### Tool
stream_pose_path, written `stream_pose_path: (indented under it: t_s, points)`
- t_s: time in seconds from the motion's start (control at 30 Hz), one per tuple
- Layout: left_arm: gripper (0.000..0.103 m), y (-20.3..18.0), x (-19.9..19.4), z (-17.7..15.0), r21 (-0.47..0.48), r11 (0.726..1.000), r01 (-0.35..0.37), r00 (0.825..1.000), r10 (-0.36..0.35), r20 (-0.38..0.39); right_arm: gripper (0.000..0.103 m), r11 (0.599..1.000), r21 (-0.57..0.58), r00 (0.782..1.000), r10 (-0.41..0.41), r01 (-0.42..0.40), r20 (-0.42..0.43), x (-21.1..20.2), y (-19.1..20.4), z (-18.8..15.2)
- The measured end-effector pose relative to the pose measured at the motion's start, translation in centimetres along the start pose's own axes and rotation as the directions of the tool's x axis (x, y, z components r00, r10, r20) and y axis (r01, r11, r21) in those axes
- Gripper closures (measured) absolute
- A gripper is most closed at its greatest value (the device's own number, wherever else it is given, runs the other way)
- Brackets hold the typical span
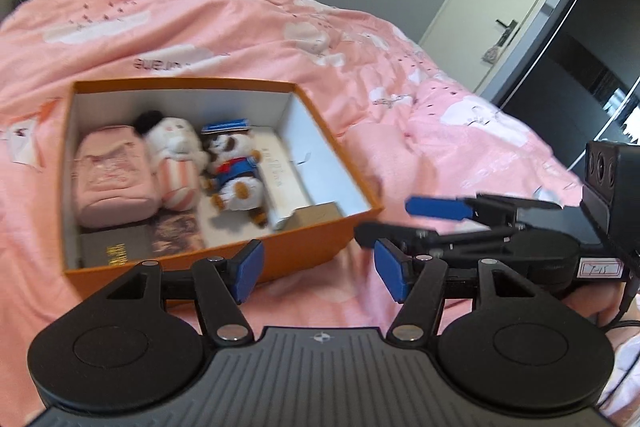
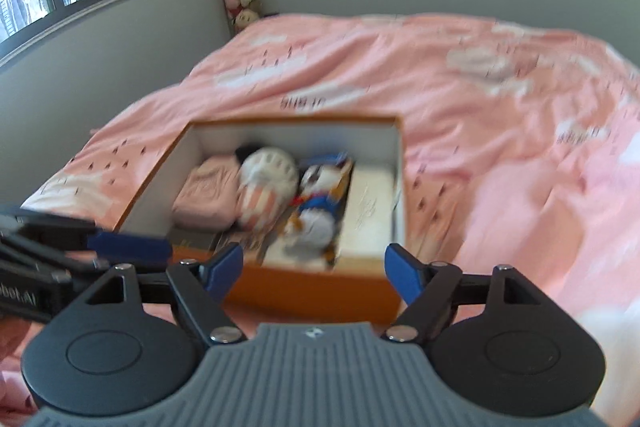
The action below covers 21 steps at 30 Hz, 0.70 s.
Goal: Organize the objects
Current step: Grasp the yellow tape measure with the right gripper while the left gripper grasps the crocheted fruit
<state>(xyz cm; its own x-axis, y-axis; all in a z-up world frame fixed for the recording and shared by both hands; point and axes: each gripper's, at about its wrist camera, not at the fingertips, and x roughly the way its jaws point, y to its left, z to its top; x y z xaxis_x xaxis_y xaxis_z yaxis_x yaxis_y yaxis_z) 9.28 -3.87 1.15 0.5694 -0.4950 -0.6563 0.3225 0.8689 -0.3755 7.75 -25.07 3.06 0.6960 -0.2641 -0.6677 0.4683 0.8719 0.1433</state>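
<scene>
Pink bedspread [image 1: 240, 27] wide around orange box [image 1: 304, 247]; left claw [image 1: 320, 273], right claw [image 2: 316, 273] agape, empty, short of near rim.

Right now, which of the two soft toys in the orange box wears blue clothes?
The duck toy does, with a blue cap and jacket, lying beside the long white box. The other, the white plush, has pink-striped legs and lies next to the pink pouch.
</scene>
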Motion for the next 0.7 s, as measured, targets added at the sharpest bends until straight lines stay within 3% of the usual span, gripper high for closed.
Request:
stream_pose_path:
  t_s: [0.2,0.47,0.57,0.7]
  points:
    - [0.033,1.2,-0.4,-2.2,-0.005,0.999,-0.052,0.998,0.052,-0.045,0.024,0.996,0.092,0.995,0.017,-0.008,-0.096,1.5,0.7,-3.4]
    - [0.039,3.5,0.0,-5.1,-0.094,0.992,-0.085,0.978,0.064,-0.200,0.024,0.992,0.120,0.975,0.058,-0.032,-0.214,3.1,2.1,-6.1]
    - [0.044,4.6,-0.1,-6.2,-0.133,0.985,-0.111,0.966,0.076,-0.247,0.030,0.991,0.120,0.965,0.086,-0.058,-0.246,3.5,2.6,-6.6]
    - [0.047,5.9,0.3,-7.7,-0.197,0.971,-0.133,0.948,0.066,-0.312,0.046,0.988,0.129,0.933,0.120,-0.080,-0.339,4.6,3.0,-7.9]
